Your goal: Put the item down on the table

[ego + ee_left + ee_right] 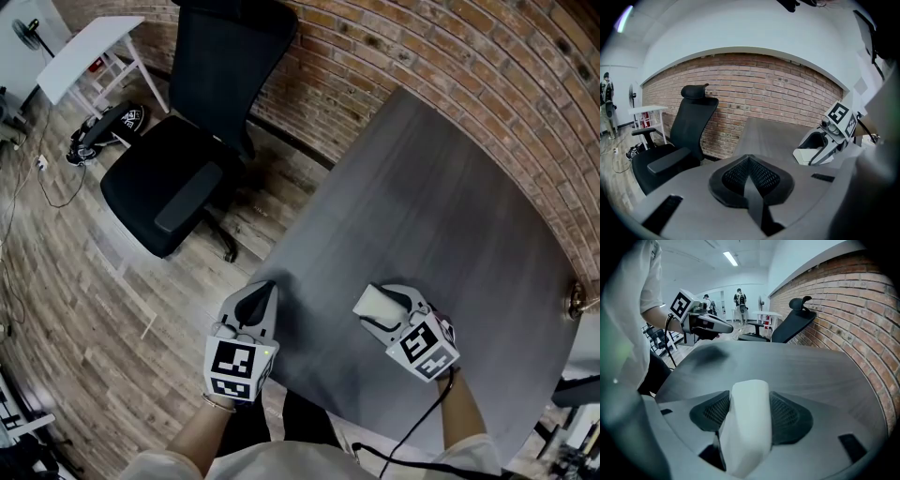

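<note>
A white, smooth, folded-looking item (746, 425) is clamped between the jaws of my right gripper (749, 416). In the head view the same white item (375, 303) pokes out of the right gripper (382, 309) above the near part of the grey table (441, 206). From the left gripper view the white item (809, 156) shows at the right, low over the tabletop. My left gripper (259, 298) hovers at the table's near left corner, its jaws pressed together with nothing between them (749, 174).
A black office chair (192, 141) stands off the table's left side on the wooden floor. A brick wall (450, 66) runs along the table's far edge. A white side table (84, 52) sits far left. People stand in the distance in the right gripper view.
</note>
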Demonstrator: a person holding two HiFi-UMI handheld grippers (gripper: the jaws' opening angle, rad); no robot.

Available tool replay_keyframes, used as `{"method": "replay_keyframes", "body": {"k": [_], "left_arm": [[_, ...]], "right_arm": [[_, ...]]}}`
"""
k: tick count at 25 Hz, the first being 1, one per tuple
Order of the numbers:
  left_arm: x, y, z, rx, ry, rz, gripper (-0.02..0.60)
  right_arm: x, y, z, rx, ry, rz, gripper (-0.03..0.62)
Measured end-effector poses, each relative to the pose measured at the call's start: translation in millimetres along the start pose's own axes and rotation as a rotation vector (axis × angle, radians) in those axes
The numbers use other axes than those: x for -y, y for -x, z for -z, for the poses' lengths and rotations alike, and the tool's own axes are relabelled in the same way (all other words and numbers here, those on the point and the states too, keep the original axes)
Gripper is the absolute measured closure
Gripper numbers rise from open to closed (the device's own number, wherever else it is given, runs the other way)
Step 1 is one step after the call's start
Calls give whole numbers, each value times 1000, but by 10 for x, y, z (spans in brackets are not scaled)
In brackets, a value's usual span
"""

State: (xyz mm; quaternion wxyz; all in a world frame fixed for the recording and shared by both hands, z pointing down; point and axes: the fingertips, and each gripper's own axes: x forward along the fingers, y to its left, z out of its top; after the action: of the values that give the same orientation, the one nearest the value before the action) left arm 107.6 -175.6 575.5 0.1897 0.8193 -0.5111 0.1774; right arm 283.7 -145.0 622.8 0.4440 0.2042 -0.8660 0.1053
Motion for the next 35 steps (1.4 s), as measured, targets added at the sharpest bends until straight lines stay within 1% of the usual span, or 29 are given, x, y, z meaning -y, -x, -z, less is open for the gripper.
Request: {"method": "replay_keyframes", "body": {"k": [7,12,15,19,22,23,25,31,35], "left_arm": [[30,29,-17,6,-10,13,571],[-5,60,-71,10,-24,17,571],[-32,99,-128,20,-30,19,571],[-25,156,-217,32,-25,36,571],[7,164,-335,50,-19,59,571],[26,155,-398,60,-18,70,571],[75,145,-540,83,-19,93,571],[285,104,-962,158,-57,173,571],[483,31,-1284,216,-94,238,571]], "right_arm": [[-19,-71,82,-39,-15,17,301],[-60,-68,51,-25,-34,16,293],[-45,12,-59,7,-60,48,293],[24,180,-127,71,-167,130,294],[110,391,-148,143,-278,239,296],[153,491,-153,164,-318,295,310],[231,720,-144,195,-395,417,388],[297,1450,-111,315,-604,711,449],[321,1935,-76,394,-713,908,493]]}}
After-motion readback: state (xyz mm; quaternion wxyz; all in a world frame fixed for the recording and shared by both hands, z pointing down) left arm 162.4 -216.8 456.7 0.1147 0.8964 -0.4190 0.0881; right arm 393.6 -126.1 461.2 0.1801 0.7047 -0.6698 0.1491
